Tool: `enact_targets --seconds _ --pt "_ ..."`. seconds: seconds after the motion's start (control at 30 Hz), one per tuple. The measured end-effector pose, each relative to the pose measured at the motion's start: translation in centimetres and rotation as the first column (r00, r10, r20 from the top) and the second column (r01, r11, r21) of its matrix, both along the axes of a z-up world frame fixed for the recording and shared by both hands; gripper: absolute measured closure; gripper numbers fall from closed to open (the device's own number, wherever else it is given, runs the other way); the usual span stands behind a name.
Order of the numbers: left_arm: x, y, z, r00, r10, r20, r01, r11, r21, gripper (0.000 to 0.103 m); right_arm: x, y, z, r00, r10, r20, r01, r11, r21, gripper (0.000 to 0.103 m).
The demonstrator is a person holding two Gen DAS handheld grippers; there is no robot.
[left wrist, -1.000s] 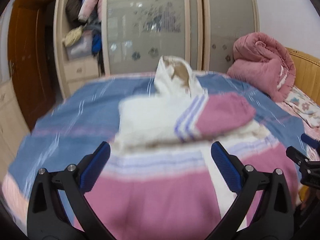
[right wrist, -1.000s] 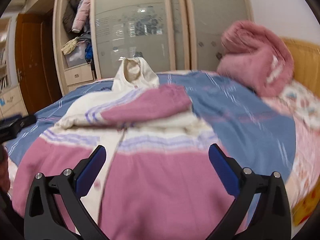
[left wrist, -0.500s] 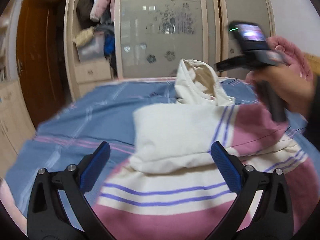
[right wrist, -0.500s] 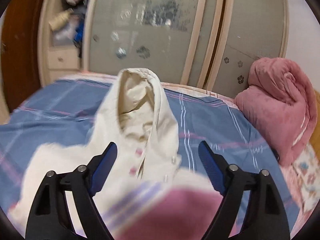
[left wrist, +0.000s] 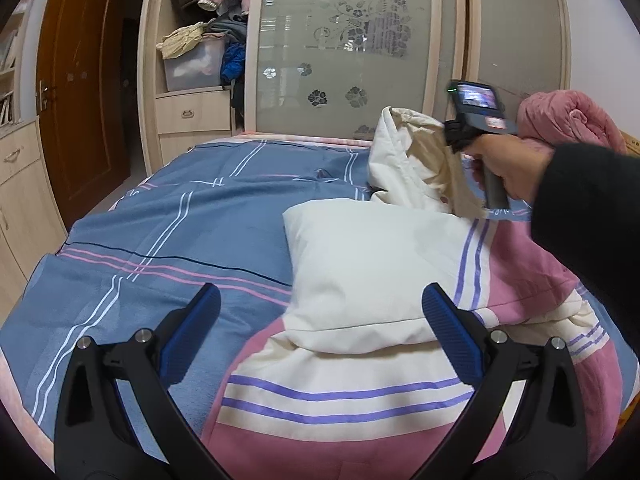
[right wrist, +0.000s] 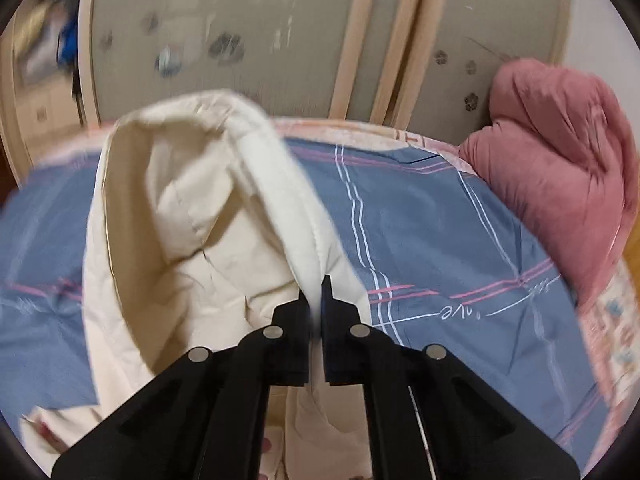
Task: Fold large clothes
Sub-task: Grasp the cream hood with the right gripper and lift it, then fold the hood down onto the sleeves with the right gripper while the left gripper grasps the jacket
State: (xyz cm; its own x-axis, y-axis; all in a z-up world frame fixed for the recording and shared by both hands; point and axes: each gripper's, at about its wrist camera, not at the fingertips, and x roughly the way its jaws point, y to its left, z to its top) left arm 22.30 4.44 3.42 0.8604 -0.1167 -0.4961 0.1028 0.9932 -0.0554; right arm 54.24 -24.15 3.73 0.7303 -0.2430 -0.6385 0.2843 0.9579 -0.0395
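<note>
Since a second ago the right gripper (right wrist: 316, 292) has swung from the pink hem of the coat (left wrist: 360, 280) out to its hood (right wrist: 192, 200), and its jaws have just been closing: they now pinch the hood's cream edge, the fabric caught between the pads. Meanwhile the left gripper (left wrist: 320, 328) has slid toward the coat's left side.

Nearest the left camera, the left gripper hangs wide open with nothing between its blue pads (left wrist: 450, 332), just above the coat's striped lower part. The coat lies on the bed (left wrist: 160, 240), partly folded: pink hem closest, then cream with purple stripes, then a cream and pink sleeve (left wrist: 400, 264) folded across the chest. Beyond the sleeve the hood stands upright, its lining showing. To the right of the hood, in the left view, a hand (left wrist: 508, 168) in a dark sleeve holds the right gripper by its handle. Farther right of the coat a rolled pink quilt (right wrist: 560, 184) rests on the bed. Behind the coat stands a wardrobe (left wrist: 348, 40) with frosted, flowered doors.
</note>
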Motion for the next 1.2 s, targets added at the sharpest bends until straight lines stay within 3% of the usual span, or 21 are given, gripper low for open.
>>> enact_targets --seconds 0.2,0.3,0.43,0.57,0.77,0.83,0.87,0.9,0.93,0.97,1.07,1.1,1.17,1.2 --pt "-0.1 -0.2 0.0 1.000 -0.002 -0.010 0.002 1.000 -0.009 0.002 -10.7 -3.5 2.9 0.979 0.087 0.187 -0.112 0.986 0.127 0.100" --pt "-0.1 -0.9 -0.2 1.000 -0.020 -0.016 0.020 1.000 -0.009 0.002 -16.1 -5.6 2.5 0.966 0.093 0.243 -0.143 0.970 0.196 0.100" --pt "0.2 -2.2 -0.8 0.997 -0.074 -0.030 0.073 0.996 -0.047 0.002 -21.8 -8.8 -0.5 0.967 0.058 0.249 -0.143 0.930 0.340 0.100" --pt "0.1 -3.3 -1.1 0.992 -0.118 -0.043 0.113 0.989 -0.099 0.002 -25.4 -9.3 -4.9 0.968 0.063 0.243 -0.149 0.923 0.354 0.100" --pt "0.3 -5.3 -2.5 0.990 -0.126 -0.063 0.124 0.992 -0.028 0.002 -27.4 -8.8 -8.6 0.958 0.039 0.284 -0.154 0.905 0.396 0.099" --pt "0.4 -5.3 -2.7 0.989 -0.133 -0.070 0.130 0.990 -0.047 0.002 -27.7 -8.5 -8.2 0.954 0.036 0.297 -0.154 0.911 0.383 0.080" --pt "0.5 -5.3 -2.7 0.988 -0.139 -0.072 0.135 0.989 -0.067 0.002 -27.9 -8.5 -7.9 0.951 0.043 0.307 -0.165 0.909 0.383 0.045" --pt "0.5 -5.2 -2.8 0.986 -0.147 -0.074 0.140 0.986 -0.092 0.002 -28.7 -8.6 -7.3 0.940 0.026 0.340 -0.166 0.905 0.392 0.018" --pt "0.6 -4.9 -2.8 0.984 -0.160 -0.072 0.150 0.980 -0.133 0.002 -29.8 -8.9 -6.9 0.922 -0.009 0.387 -0.162 0.899 0.407 0.016" --pt "0.6 -4.7 -2.8 0.983 -0.169 -0.067 0.156 0.975 -0.160 0.002 -30.5 -9.1 -6.8 0.912 -0.022 0.409 -0.173 0.885 0.433 0.016" --pt "0.8 -3.9 -2.5 0.979 -0.200 -0.037 0.184 0.948 -0.259 0.002 -30.6 -10.1 -7.3 0.901 0.003 0.434 -0.303 0.719 0.625 0.016" --pt "0.8 -3.7 -2.4 0.976 -0.215 -0.033 0.197 0.936 -0.291 0.002 -30.5 -10.2 -7.4 0.897 0.009 0.442 -0.330 0.680 0.654 0.016" --pt "1.2 -3.1 -1.7 0.967 -0.256 -0.008 0.231 0.886 -0.402 0.002 -30.4 -10.1 -7.6 0.886 0.007 0.463 -0.368 0.619 0.694 0.016" --pt "1.5 -2.8 -1.3 0.962 -0.271 0.013 0.247 0.856 -0.454 0.002 -30.4 -10.1 -7.6 0.884 0.005 0.467 -0.373 0.610 0.700 0.016"
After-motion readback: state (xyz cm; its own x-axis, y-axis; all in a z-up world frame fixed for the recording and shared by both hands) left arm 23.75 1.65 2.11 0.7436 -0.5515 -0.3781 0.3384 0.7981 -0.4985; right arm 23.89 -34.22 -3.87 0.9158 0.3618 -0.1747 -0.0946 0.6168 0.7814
